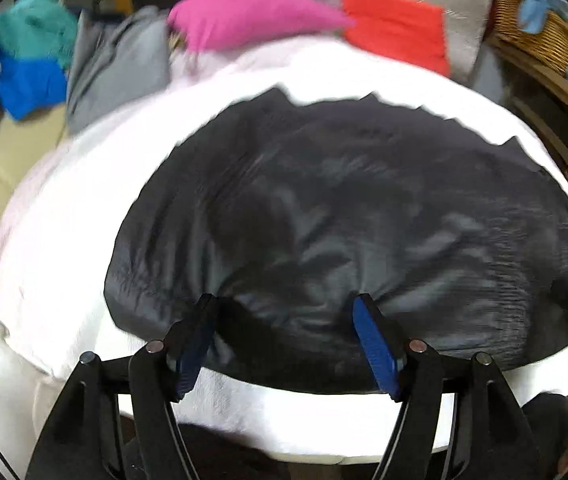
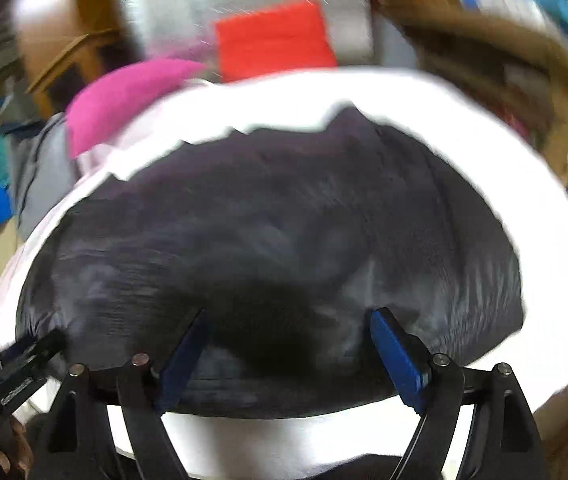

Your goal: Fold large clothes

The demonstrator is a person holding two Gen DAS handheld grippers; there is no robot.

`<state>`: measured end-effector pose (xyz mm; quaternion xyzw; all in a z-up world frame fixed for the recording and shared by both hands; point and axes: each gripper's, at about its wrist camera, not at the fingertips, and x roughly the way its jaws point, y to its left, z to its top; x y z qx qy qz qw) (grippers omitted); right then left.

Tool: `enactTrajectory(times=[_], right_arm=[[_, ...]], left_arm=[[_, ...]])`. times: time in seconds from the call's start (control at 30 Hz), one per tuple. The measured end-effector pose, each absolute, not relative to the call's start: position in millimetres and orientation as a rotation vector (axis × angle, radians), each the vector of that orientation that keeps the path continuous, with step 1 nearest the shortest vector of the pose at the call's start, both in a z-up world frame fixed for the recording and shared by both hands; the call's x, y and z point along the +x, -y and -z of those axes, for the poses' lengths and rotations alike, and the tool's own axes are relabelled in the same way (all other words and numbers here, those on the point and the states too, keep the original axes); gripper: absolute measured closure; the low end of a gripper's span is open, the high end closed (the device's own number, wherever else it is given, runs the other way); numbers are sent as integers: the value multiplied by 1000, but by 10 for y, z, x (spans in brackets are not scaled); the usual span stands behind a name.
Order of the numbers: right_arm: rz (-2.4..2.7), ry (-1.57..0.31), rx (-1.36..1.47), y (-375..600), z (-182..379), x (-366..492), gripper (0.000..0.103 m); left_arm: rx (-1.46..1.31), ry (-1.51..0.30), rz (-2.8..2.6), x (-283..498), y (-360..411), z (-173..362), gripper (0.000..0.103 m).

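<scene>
left wrist view: the left gripper point(image 1: 284, 308) hangs over the near edge of a black garment point(image 1: 343, 208), its 2 blue-padded fingers point(image 1: 375, 348) spread wide apart, with nothing pinched between them; the tips sit at the fabric's near hem. the garment lies spread and wrinkled on a white sheet point(image 1: 64, 248) that covers the work surface, its far edge jagged against the white. at the right edge of this view the right gripper's black frame shows just beside the garment's corner. right wrist view: the right gripper point(image 2: 287, 316) is likewise released, fingers point(image 2: 395, 356) far apart at the same near hem, dark cloth bulging between them but not clamped. beyond the sheet lie a pink cloth point(image 1: 252, 16), a red cloth point(image 1: 395, 32), a grey garment point(image 1: 120, 64) and a blue and teal one point(image 1: 24, 60). a wicker basket point(image 1: 539, 32) stands at far right. both views are motion-blurred.
</scene>
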<state>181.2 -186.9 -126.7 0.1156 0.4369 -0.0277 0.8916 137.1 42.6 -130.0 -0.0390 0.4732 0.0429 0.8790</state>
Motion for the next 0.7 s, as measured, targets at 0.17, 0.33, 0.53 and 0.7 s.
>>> enactTrajectory(times=[0.17,0.33,0.53,0.7], right_arm=[[-9,-899,384,2116,1210,1798,18],[96,-816,481,2644,1106,1688,18],[175,-863,562,3046,1348,1668,18],[132,-758,492,2792,1000,1484,18]], left_arm=[[-197,-962,-41,1354,-643,1120,32],[-249,-966,-129,1441,-1007,1174,32],[-239,-971,-153,1429,-1051,1234,32],[-182,-831,-133,1128,-782,831,32]])
